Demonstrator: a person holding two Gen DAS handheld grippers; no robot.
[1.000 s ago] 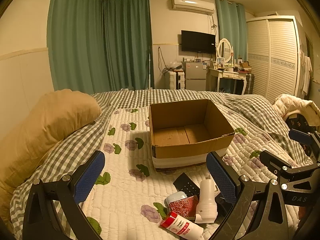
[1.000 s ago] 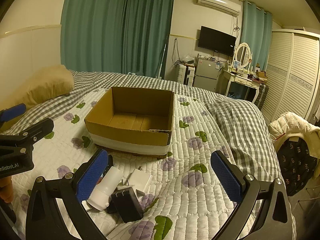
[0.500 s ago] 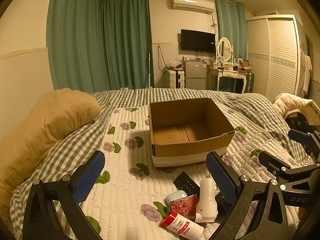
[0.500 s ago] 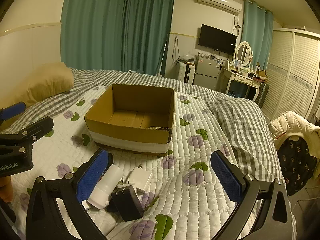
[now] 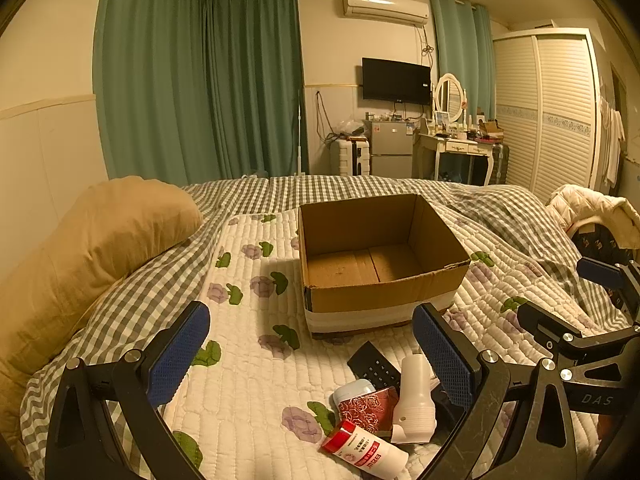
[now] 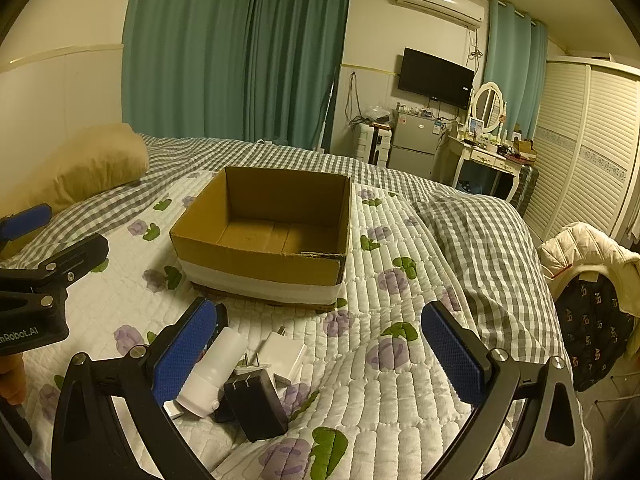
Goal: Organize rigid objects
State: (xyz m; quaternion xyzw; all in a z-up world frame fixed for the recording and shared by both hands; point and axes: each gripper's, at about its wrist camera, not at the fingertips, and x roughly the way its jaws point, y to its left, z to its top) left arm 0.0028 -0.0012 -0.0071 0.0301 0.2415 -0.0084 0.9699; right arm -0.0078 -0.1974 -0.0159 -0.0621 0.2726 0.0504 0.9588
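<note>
An empty open cardboard box (image 5: 384, 304) (image 6: 256, 260) sits on the quilted bed. In front of it lies a small pile: a white bottle (image 5: 416, 396) (image 6: 216, 372), a black remote (image 5: 374, 366), a red rose-patterned box (image 5: 368, 408), a red-capped white tube (image 5: 364, 448), a black charger (image 6: 256, 406) and a white charger (image 6: 282, 356). My left gripper (image 5: 312, 352) is open and empty above the pile's left side. My right gripper (image 6: 320, 352) is open and empty above the chargers.
A tan pillow (image 5: 92, 248) lies at the left of the bed. A grey checked blanket (image 6: 480, 240) is bunched at the right. A chair with jackets (image 6: 592, 280) stands beside the bed. Furniture lines the far wall.
Both grippers have stayed open and nearly still; the views shift only slightly. The objects have not moved.
</note>
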